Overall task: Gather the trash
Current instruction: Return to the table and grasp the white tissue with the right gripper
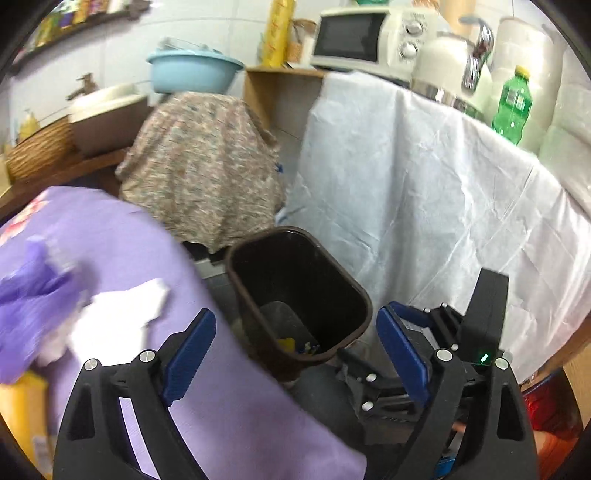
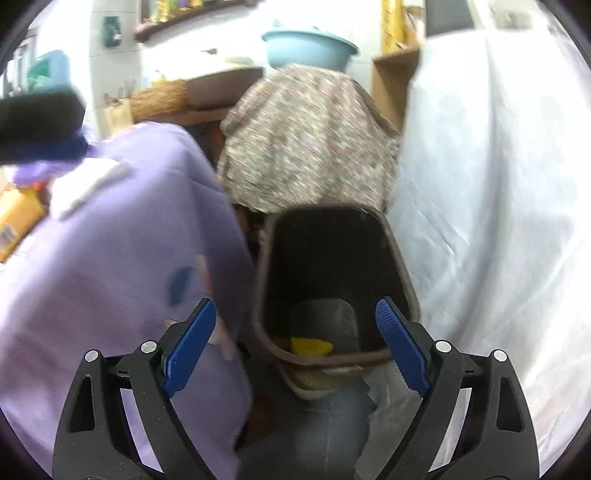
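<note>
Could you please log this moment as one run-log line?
left gripper: open, empty | right gripper: open, empty | trash bin: upright, yellow scrap inside | white paper: still on purple cloth

White tiled wall [image 1: 122,48] at the far side, with a dark shelf [image 1: 74,27] of packets high on the left. Beneath it, a wooden bench [image 1: 92,162] bearing a wicker basket [image 1: 37,151]. Far right, a cream microwave [image 1: 369,37] above a white cloth [image 1: 424,177]. Centre, a floral cover [image 1: 203,166] under a blue basin [image 1: 194,72].
</note>
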`<state>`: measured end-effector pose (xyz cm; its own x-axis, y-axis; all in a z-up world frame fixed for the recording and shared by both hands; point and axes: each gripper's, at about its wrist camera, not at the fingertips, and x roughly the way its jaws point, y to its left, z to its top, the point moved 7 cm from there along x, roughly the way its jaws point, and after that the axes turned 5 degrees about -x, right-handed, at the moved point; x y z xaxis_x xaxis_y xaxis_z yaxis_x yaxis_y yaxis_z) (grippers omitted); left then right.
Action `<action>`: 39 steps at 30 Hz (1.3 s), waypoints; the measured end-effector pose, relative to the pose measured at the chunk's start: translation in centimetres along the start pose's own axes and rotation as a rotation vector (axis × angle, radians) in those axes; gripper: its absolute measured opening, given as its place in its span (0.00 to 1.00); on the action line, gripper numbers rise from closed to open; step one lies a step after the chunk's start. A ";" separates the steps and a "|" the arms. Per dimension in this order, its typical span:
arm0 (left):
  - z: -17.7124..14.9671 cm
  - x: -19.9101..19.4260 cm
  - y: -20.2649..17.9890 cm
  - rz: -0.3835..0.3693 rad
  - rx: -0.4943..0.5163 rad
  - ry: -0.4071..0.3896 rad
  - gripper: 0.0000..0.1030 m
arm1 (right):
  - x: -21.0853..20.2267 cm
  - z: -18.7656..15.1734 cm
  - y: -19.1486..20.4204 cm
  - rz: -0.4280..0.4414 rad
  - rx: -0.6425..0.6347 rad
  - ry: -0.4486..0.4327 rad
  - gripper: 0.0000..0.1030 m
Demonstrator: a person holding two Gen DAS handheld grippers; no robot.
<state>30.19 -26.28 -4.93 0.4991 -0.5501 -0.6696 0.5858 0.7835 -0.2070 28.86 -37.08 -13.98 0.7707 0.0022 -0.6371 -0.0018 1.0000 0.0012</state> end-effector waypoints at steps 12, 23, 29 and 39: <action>-3.7 -10.2 6.7 0.207 -0.010 -0.154 0.90 | -4.4 5.5 9.5 0.196 -0.140 -0.110 0.92; -7.0 -14.4 12.6 0.326 -0.101 -0.180 0.91 | -3.4 8.3 18.5 0.377 -0.302 -0.061 0.92; -7.8 -15.6 15.9 0.383 -0.147 -0.182 0.91 | -1.4 9.6 21.1 0.399 -0.353 -0.010 0.92; -7.3 -15.6 17.6 0.411 -0.152 -0.188 0.91 | 4.2 10.4 21.5 0.324 -0.348 0.122 0.71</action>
<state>28.06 -1.78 -3.28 0.7851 -0.2179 -0.5798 0.2228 0.9728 -0.0638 38.71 -15.57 -8.61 0.6148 0.2922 -0.7325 -0.4582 0.8884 -0.0302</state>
